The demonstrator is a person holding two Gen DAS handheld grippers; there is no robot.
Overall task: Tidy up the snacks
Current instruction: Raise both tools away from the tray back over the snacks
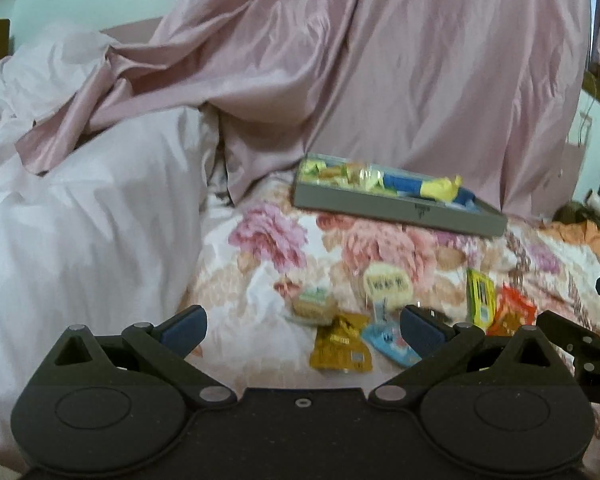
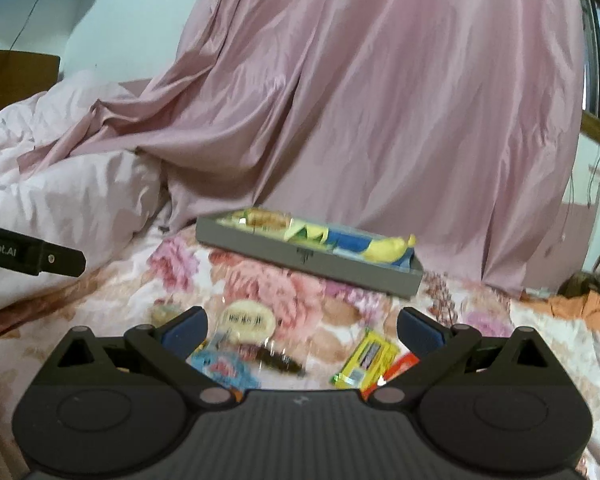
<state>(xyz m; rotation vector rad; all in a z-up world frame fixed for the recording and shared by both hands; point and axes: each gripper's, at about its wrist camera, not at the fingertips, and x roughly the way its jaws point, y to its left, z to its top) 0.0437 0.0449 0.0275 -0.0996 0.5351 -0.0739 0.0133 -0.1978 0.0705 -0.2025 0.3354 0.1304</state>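
Bed w/ floral cover, pink curtain behind. Grey tray near curtain, long axis running left-right, snacks inside. Loose packets nearer than tray: yellow-green bar w/ long axis pointing roughly toward tray, gold pouch. Left gripper, right gripper: jaws apart, holding nothing.

Black hand-held gripper, blue finger pads

Left gripper jaws spread wide, empty, above loose snack packets on floral bedsheet; grey tray beyond, filled with wrapped snacks; pink curtain behind
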